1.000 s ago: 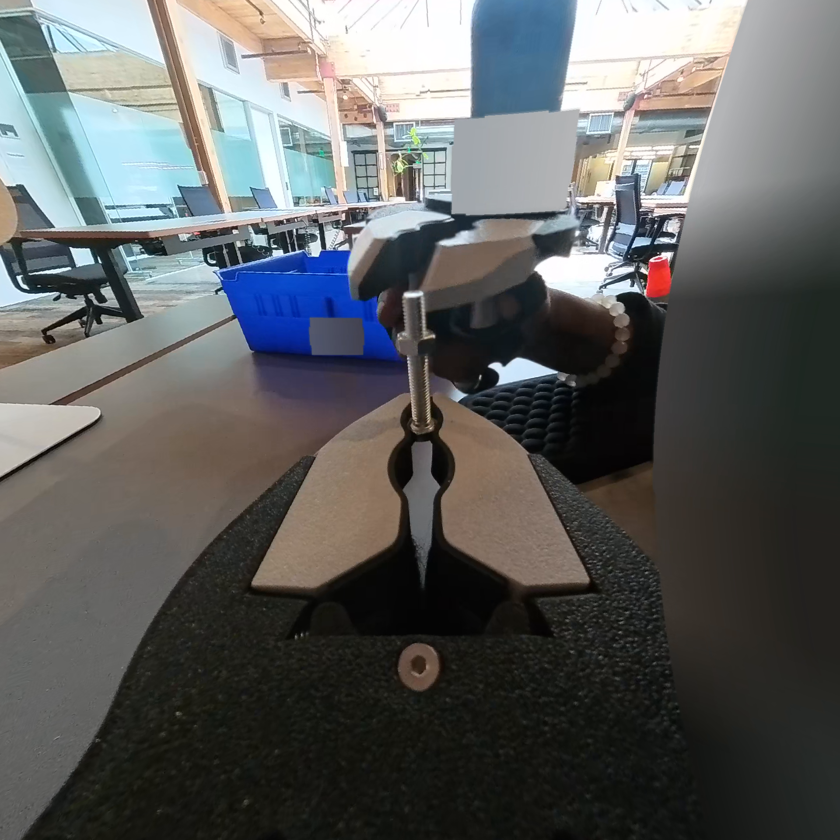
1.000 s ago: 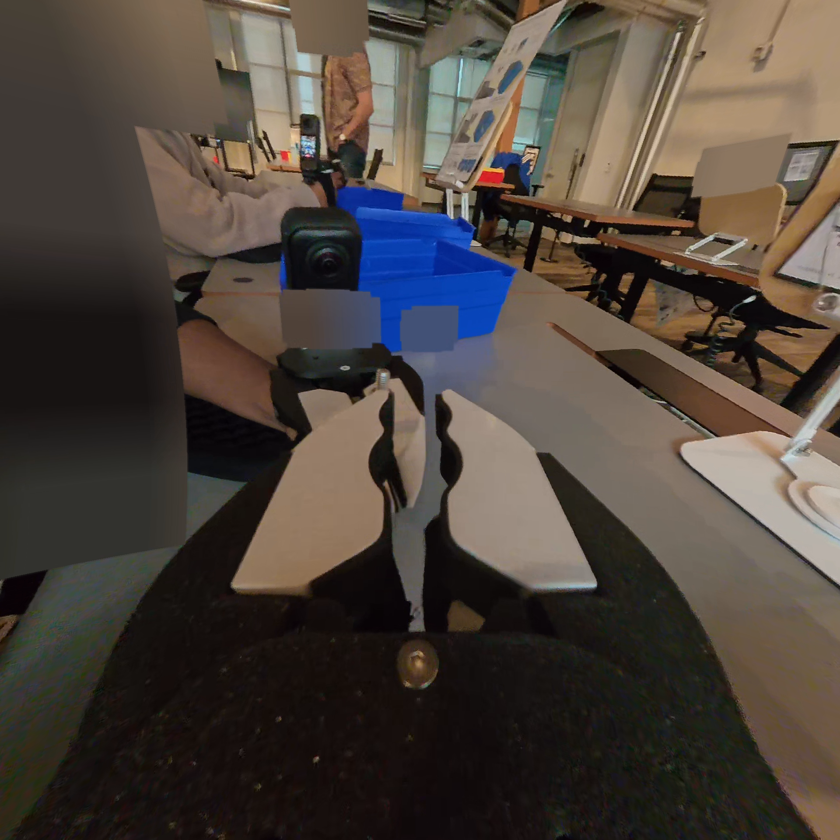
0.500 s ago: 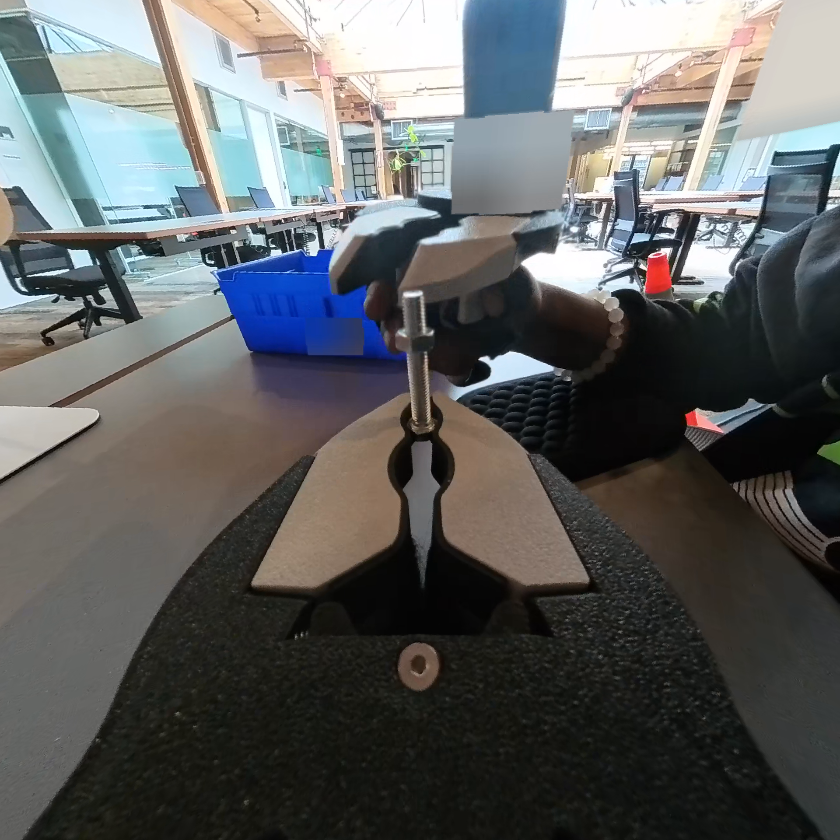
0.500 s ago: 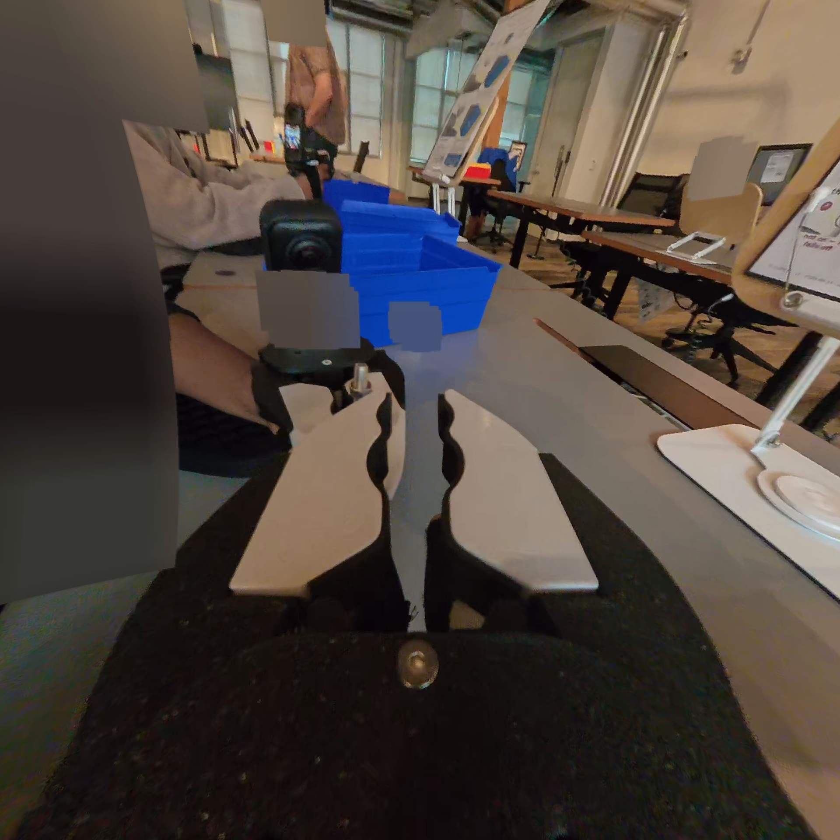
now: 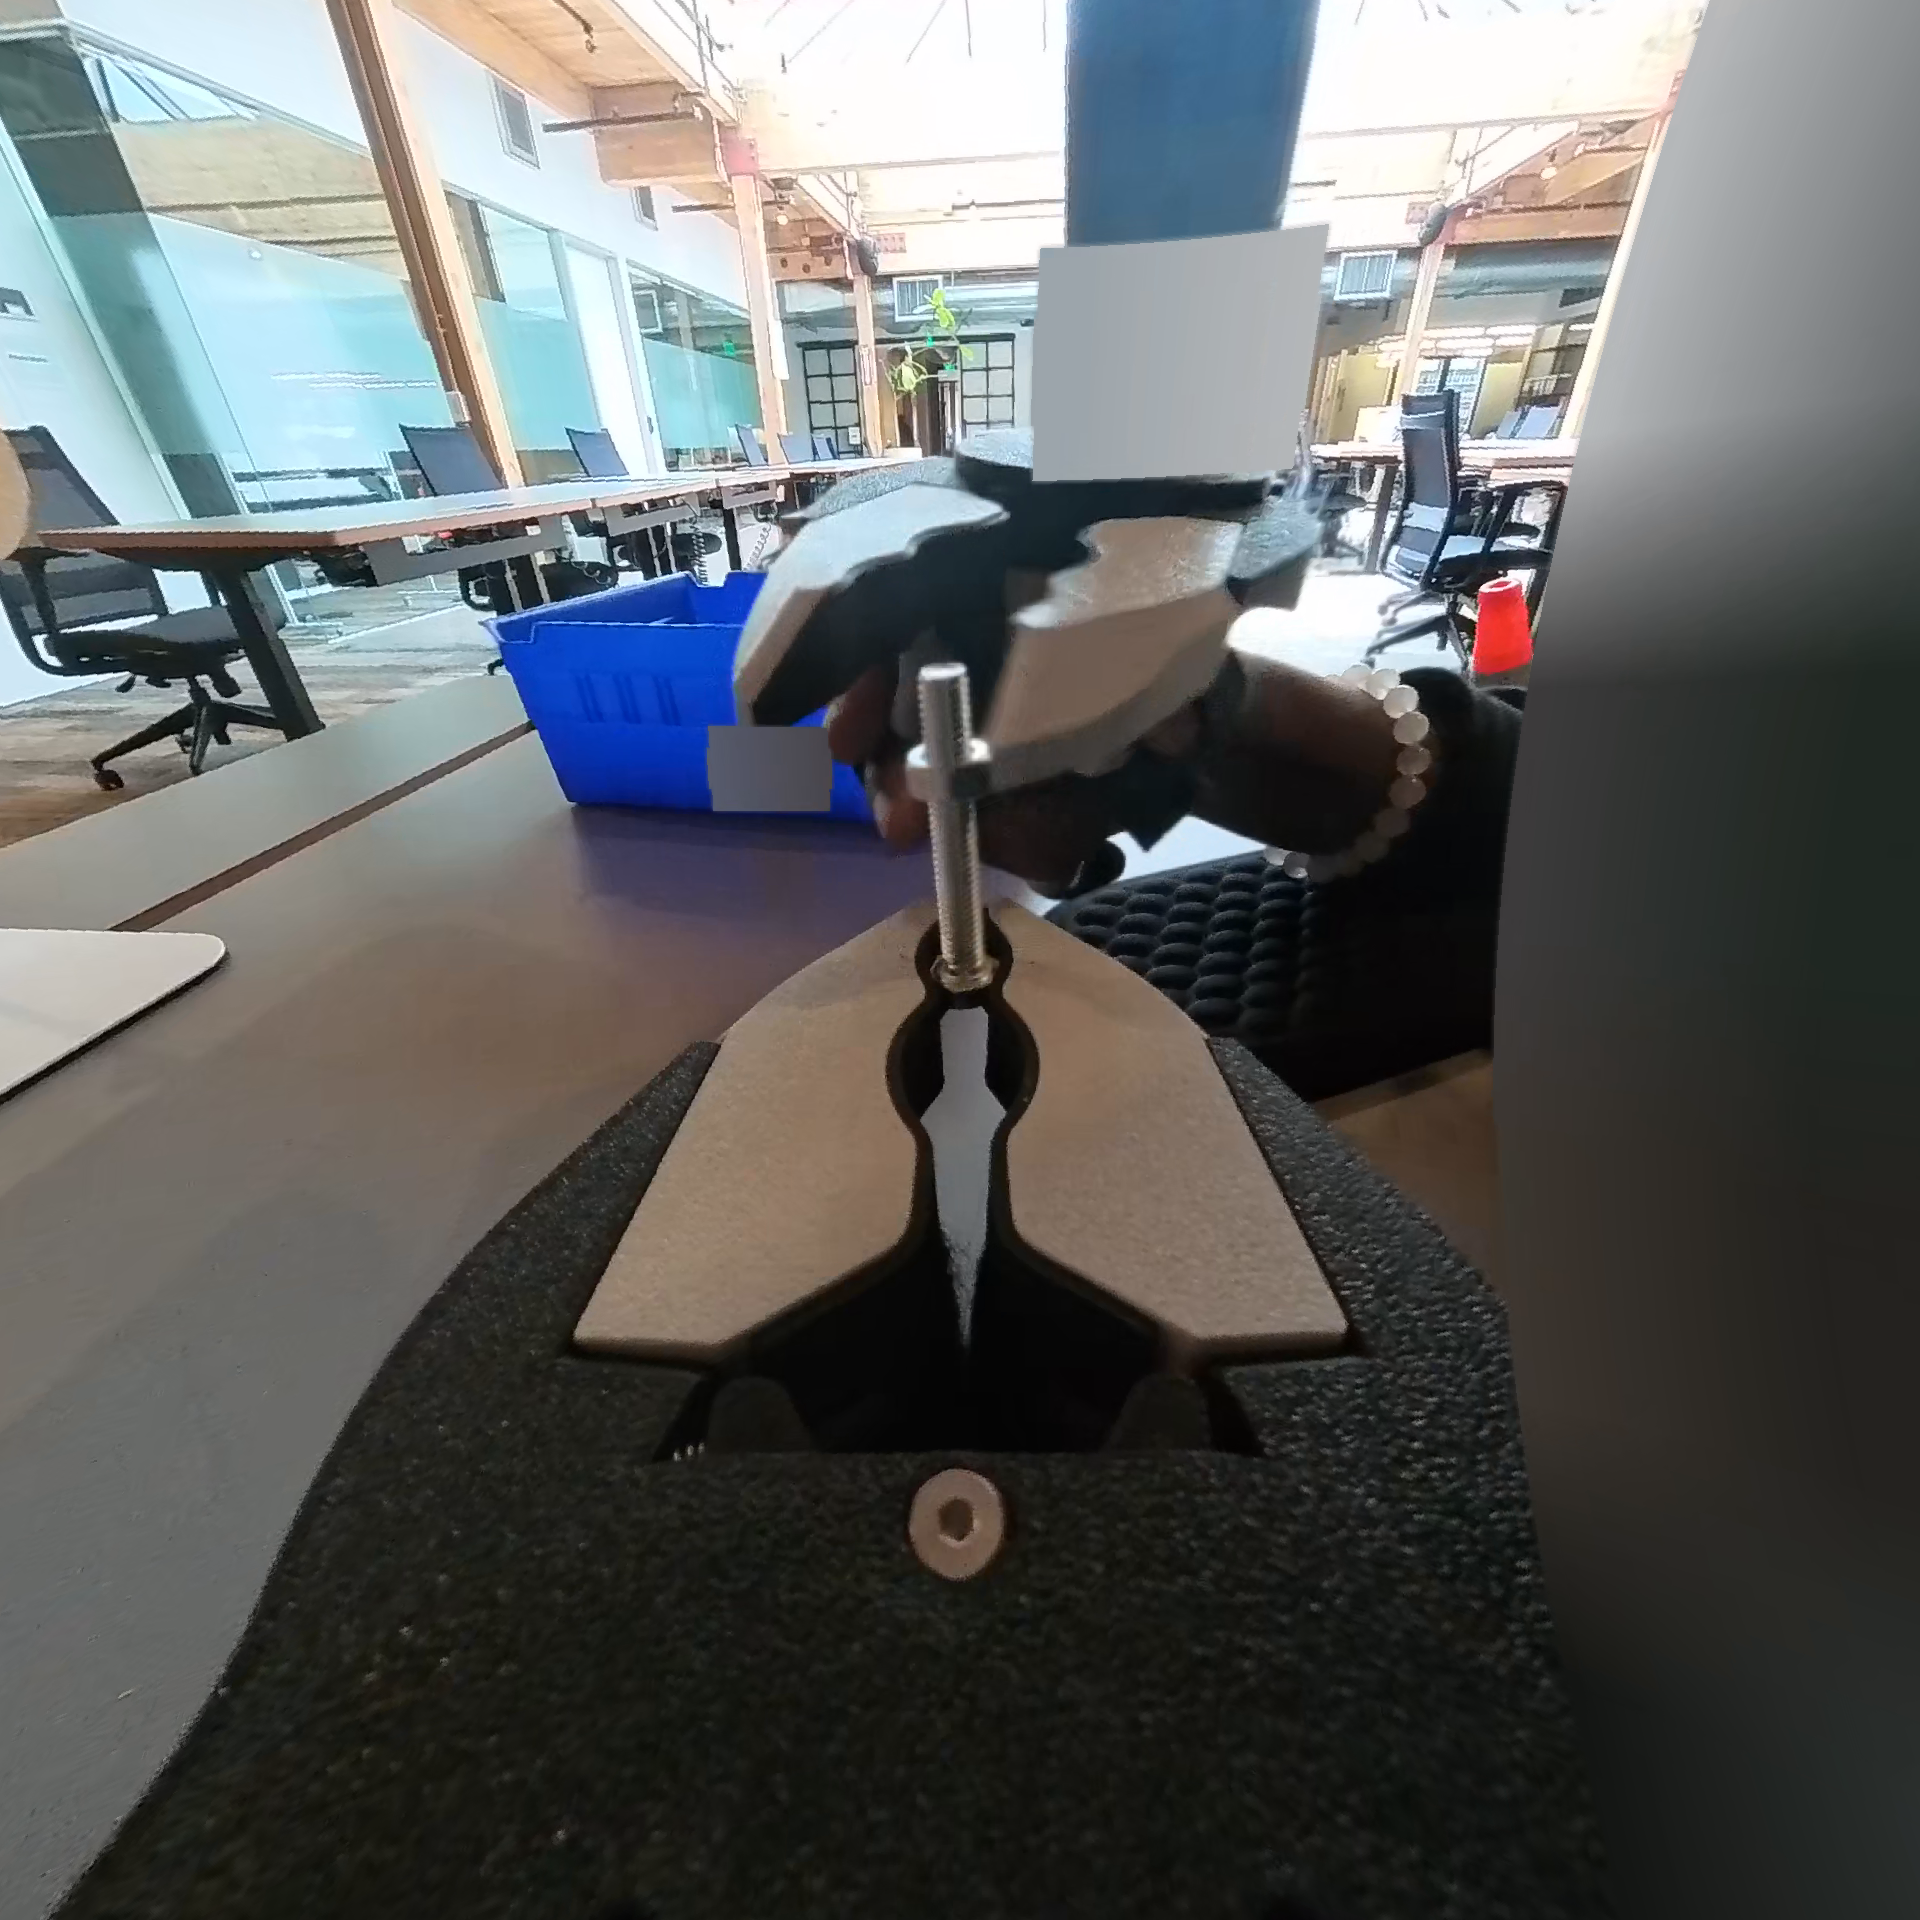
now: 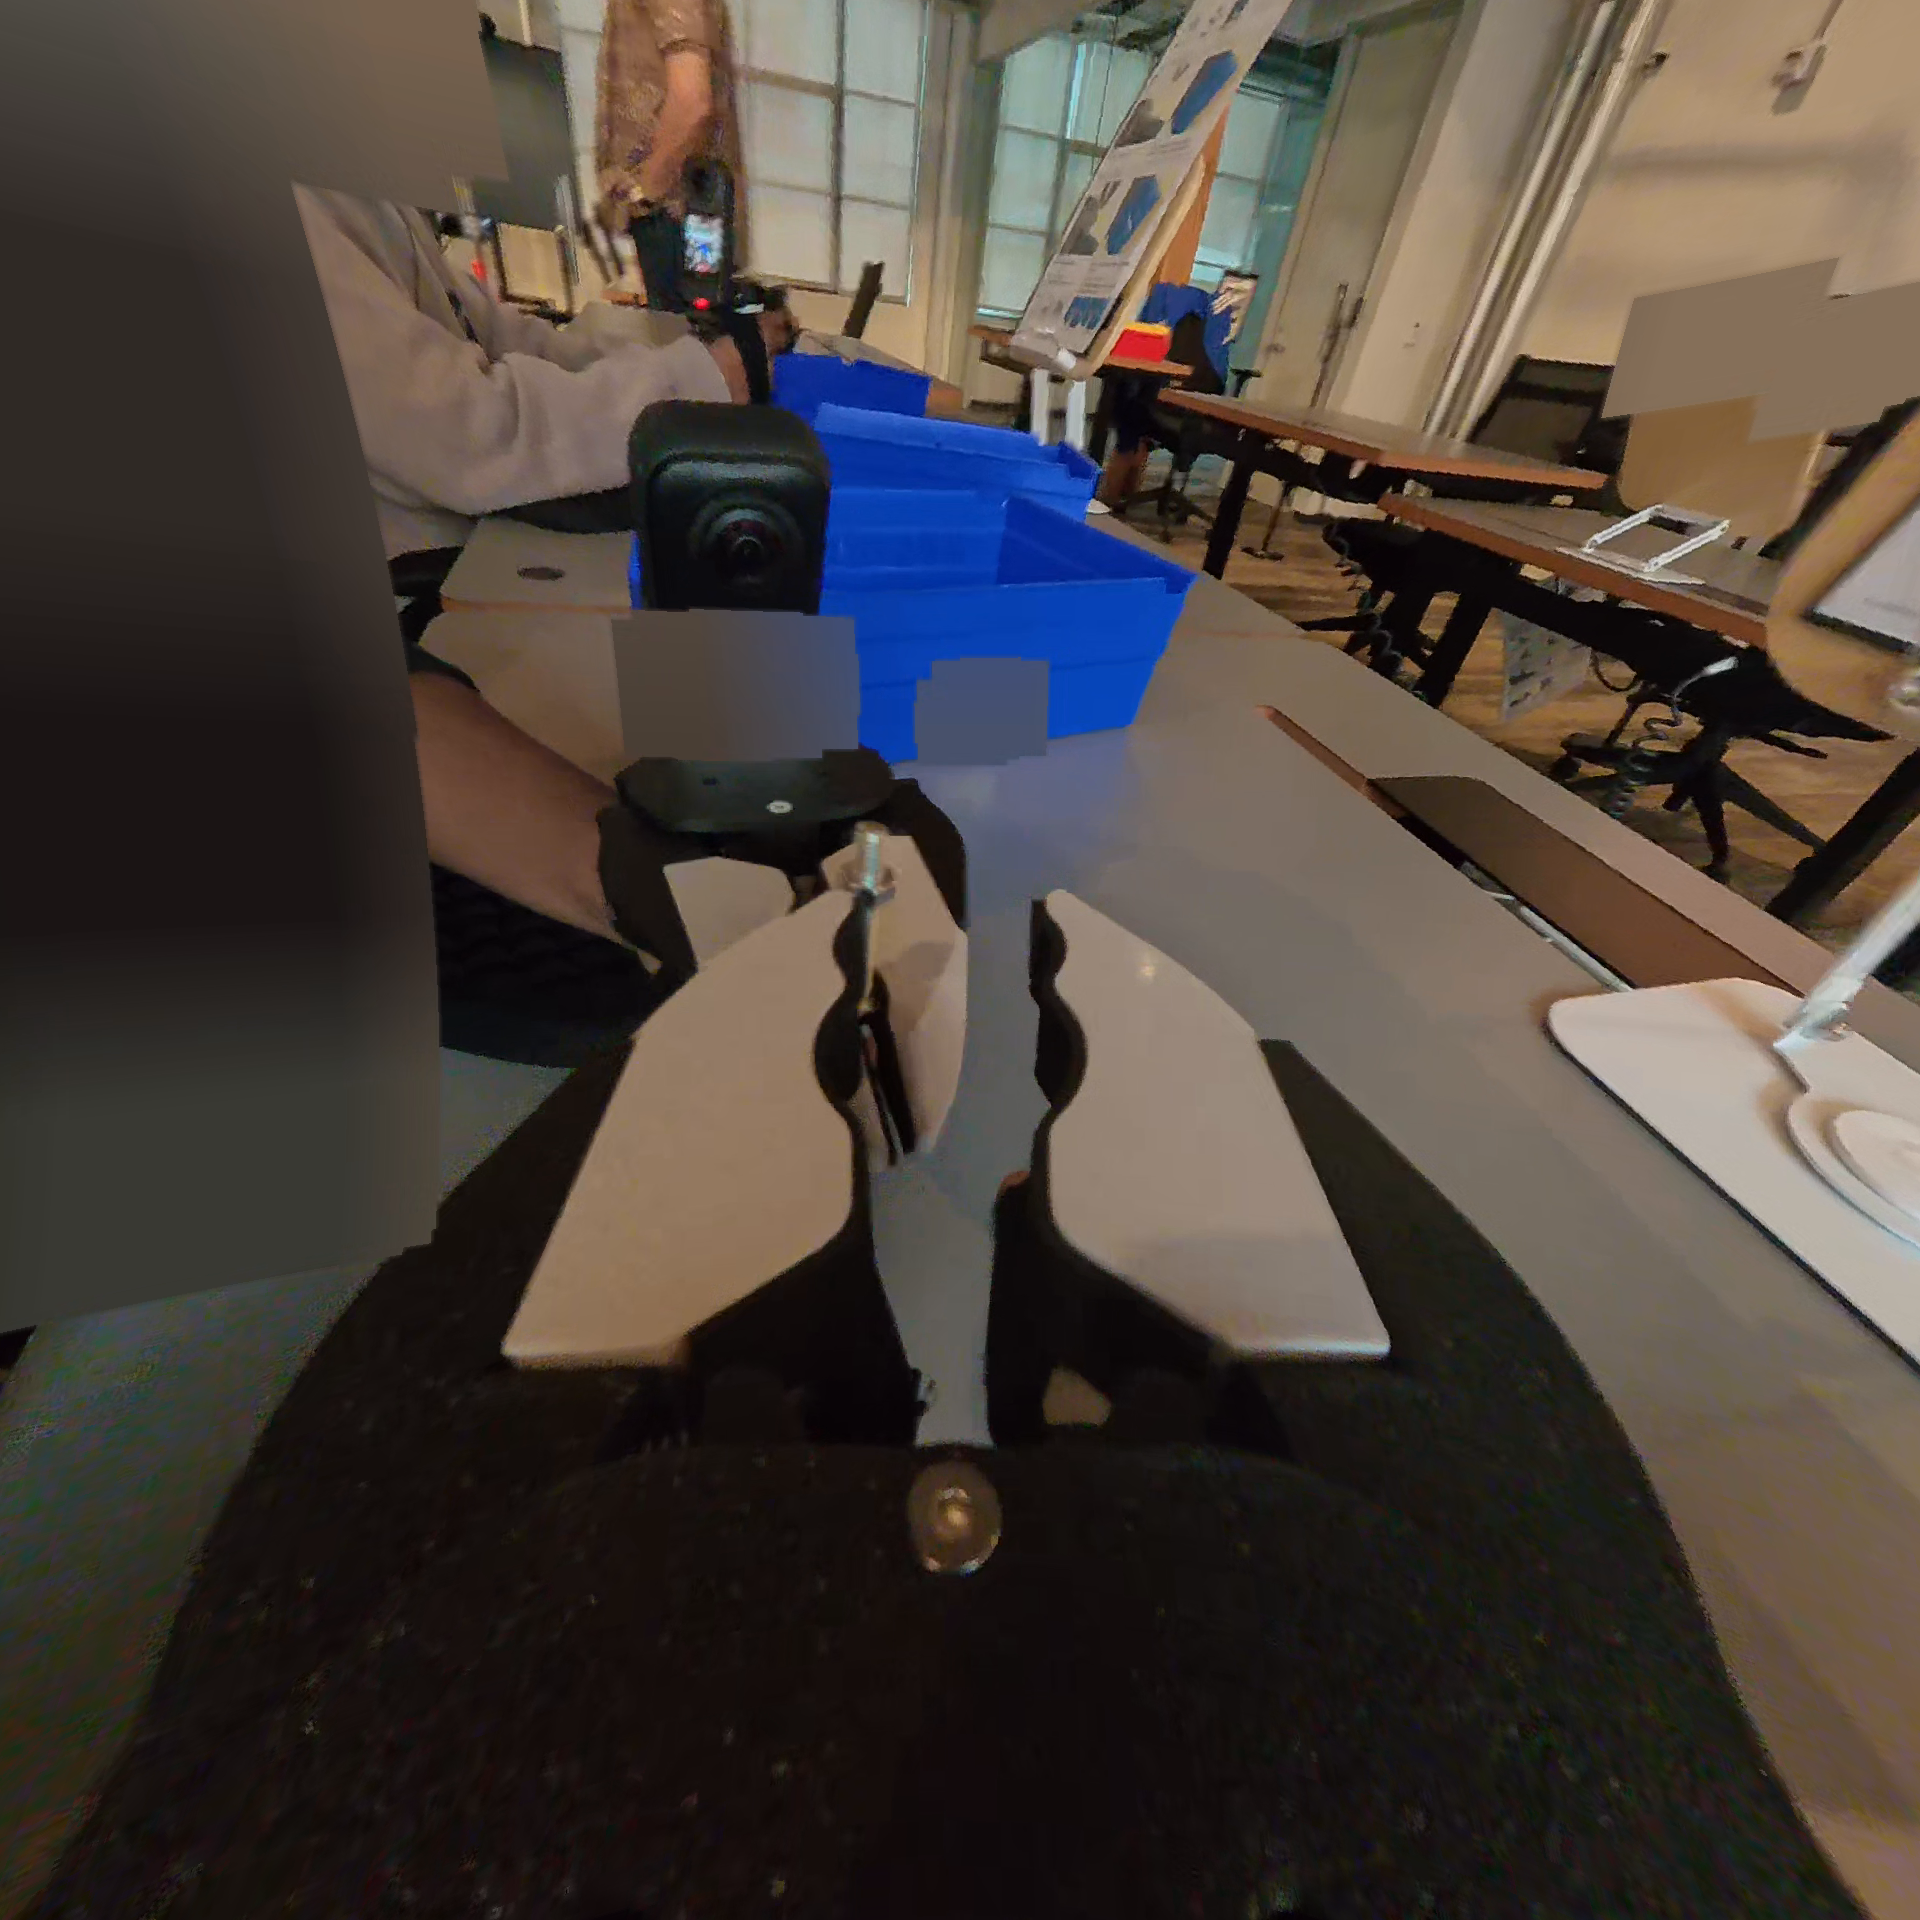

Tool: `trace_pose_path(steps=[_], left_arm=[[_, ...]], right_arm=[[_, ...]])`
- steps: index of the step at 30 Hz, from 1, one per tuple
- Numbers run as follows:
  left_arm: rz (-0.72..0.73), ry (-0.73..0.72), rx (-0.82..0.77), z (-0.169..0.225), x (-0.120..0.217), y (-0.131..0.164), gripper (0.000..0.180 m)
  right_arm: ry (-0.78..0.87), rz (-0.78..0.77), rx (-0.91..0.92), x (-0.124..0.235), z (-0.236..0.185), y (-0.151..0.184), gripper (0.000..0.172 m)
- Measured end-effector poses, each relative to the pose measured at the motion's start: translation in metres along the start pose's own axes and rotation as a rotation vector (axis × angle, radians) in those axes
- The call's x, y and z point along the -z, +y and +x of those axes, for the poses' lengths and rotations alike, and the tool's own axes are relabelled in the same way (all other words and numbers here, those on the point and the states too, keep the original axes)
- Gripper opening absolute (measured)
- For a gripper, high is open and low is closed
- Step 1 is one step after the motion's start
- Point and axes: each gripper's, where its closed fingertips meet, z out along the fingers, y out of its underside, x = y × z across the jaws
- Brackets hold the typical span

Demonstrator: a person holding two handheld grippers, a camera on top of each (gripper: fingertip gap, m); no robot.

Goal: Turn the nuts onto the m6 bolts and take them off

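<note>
The left gripper [image 5: 961, 961] was closed on the head end of a silver bolt [image 5: 954, 831], which stood upright out of its fingertips. A nut [image 5: 951, 774] sat high on the thread, near the bolt's free tip. Just above and beyond, the right gripper [image 5: 997, 634] hung with its fingers spread apart and gripping nothing, one fingertip [image 5: 1101, 707] right beside the nut, though contact could not be made out. A blue bin [image 5: 623, 707] stood farther ahead to the left on the dark surface [image 5: 364, 1039].
</note>
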Motion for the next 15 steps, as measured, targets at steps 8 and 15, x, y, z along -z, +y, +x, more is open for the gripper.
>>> trace_pose_path(steps=[8, 15], left_arm=[[-0.003, 0.0, -0.003, 0.0, 0.0, 0.0, 0.003], [-0.004, 0.0, -0.005, 0.0, 0.0, 0.001, 0.003]], right_arm=[[-0.029, 0.036, -0.004, 0.0, -0.006, -0.006, 0.03], [-0.015, 0.005, 0.006, -0.004, -0.003, -0.002, 0.033]])
